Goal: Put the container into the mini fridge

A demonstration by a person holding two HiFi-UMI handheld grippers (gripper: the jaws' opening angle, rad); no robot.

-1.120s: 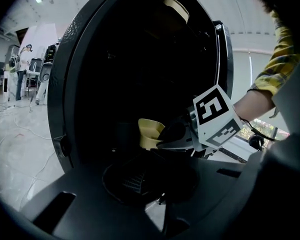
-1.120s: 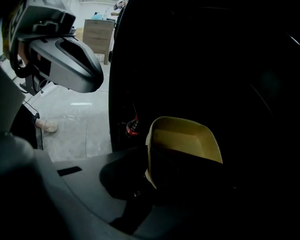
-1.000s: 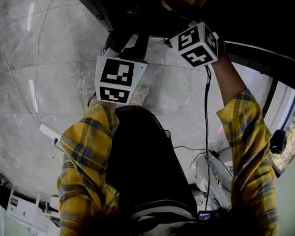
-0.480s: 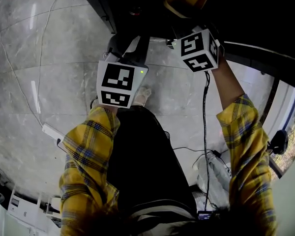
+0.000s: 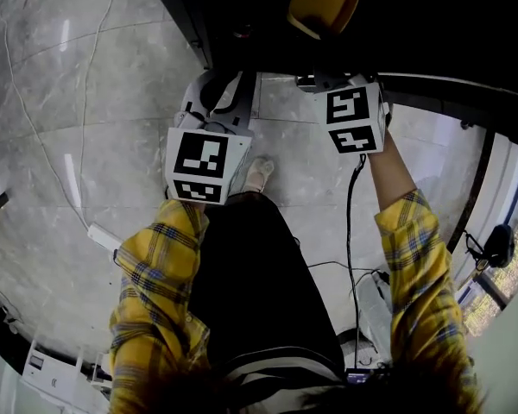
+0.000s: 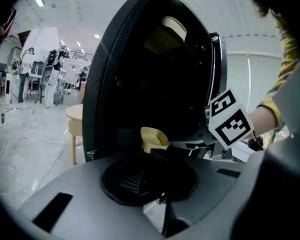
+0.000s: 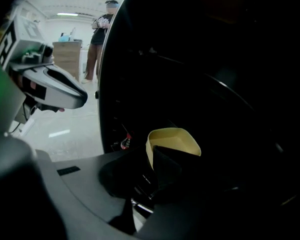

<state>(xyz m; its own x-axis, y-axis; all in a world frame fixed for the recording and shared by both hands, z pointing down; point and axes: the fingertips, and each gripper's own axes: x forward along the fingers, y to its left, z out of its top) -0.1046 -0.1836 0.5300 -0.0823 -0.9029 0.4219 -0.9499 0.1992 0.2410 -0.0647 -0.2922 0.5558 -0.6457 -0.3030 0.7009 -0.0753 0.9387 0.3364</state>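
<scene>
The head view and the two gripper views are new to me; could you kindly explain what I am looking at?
There is no robot here. A person in a yellow checked shirt holds a gripper in each hand, and the marker cubes are part of those grippers. The head view looks down from the person's head onto a marble floor, where a white power strip lies. Each gripper view looks along that gripper's own jaws. The right gripper appears to pinch the wall of a yellow container at the opening of the dark mini fridge. The left gripper is in front of the fridge, with its jaws seemingly together and nothing between them.
</scene>
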